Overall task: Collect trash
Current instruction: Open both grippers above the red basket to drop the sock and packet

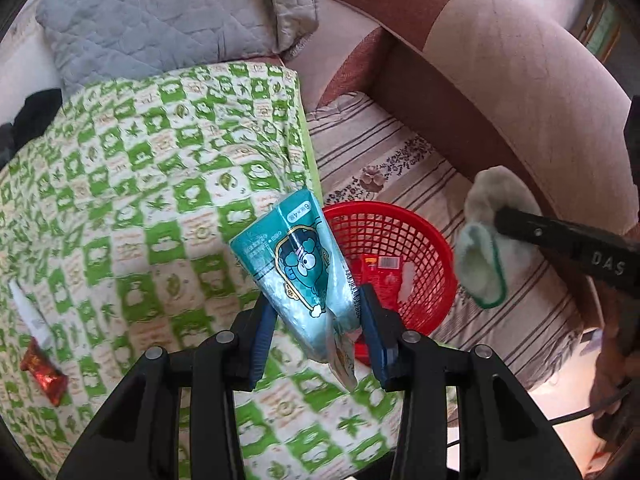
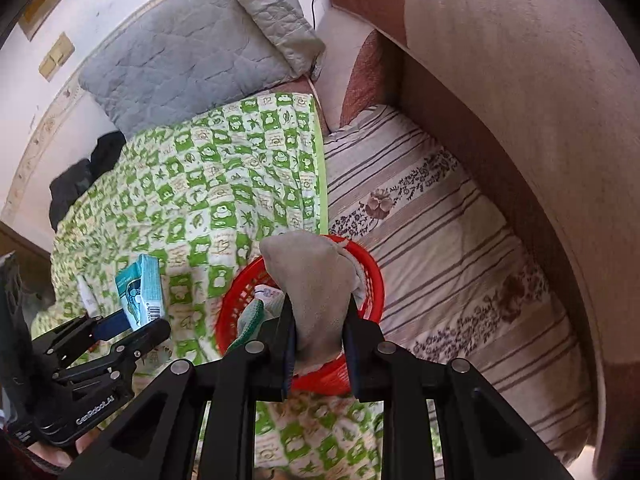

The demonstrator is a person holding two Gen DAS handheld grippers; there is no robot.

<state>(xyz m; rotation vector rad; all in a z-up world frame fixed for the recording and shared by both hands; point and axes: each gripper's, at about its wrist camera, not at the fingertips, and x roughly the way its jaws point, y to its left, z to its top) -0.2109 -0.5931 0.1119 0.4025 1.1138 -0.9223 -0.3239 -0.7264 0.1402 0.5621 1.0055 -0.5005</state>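
Black linkage arms fill the bottom of both wrist views and hide whatever lies directly under each tool. Left gripper [image 1: 318,316] is clamped on a teal tissue pack [image 1: 296,264], blue pads pressing its lower half; the pack's bottom end is partly lost behind a crumpled clear wrapper flap. Right gripper [image 2: 320,332] is closed on a grey sock [image 2: 316,280], which blocks most of the red basket [image 2: 370,276] just ahead of its fingers. Basket contents are hard to read from the right wrist; the left wrist view shows a red snack wrapper [image 1: 380,276] lying inside it, just right of the left fingertips. Only the left wrist view shows, far to the left of that tool on the green checked blanket [image 1: 160,184], a red candy wrapper [image 1: 44,372] and a white tube [image 1: 30,316], the tube blurred. Striped sheet [image 2: 440,220] lies right of the basket.
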